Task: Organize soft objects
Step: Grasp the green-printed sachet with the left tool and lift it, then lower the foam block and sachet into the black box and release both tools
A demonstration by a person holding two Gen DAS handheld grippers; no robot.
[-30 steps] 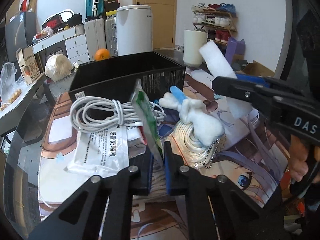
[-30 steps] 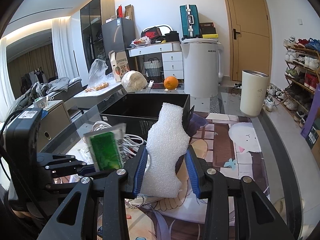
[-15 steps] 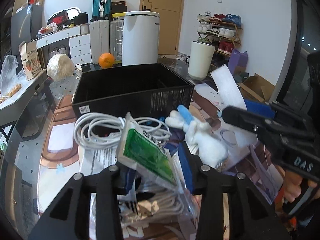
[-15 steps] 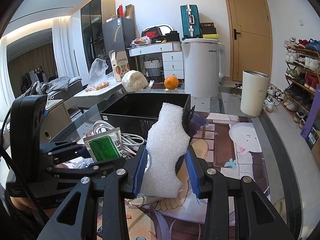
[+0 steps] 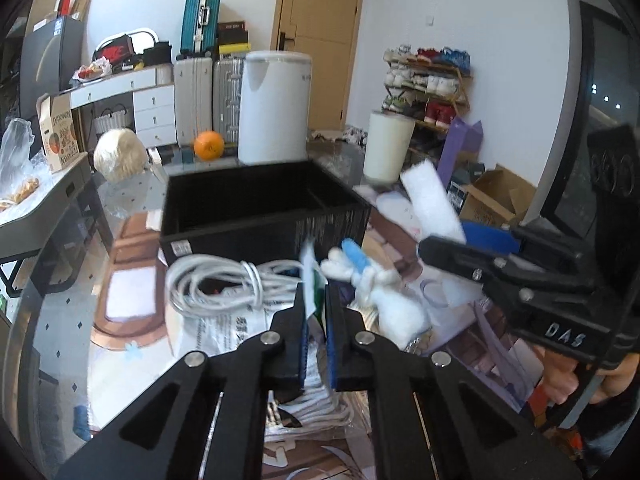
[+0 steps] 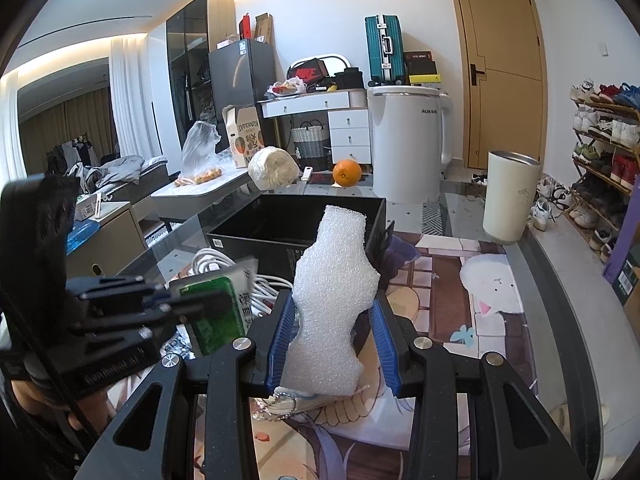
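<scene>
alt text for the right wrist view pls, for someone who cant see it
The right gripper clamps an upright white foam piece between blue-padded fingers, in front of an open black box. At left, the left gripper holds a green packet above a coiled white cable.

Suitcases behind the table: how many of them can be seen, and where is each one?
3. A teal suitcase stands on top, and a white suitcase and a silver suitcase stand below it, left of the white appliance. Others may be hidden.

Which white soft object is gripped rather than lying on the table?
The white foam piece, shut in the right gripper; the white plush toy lies on the table.
</scene>
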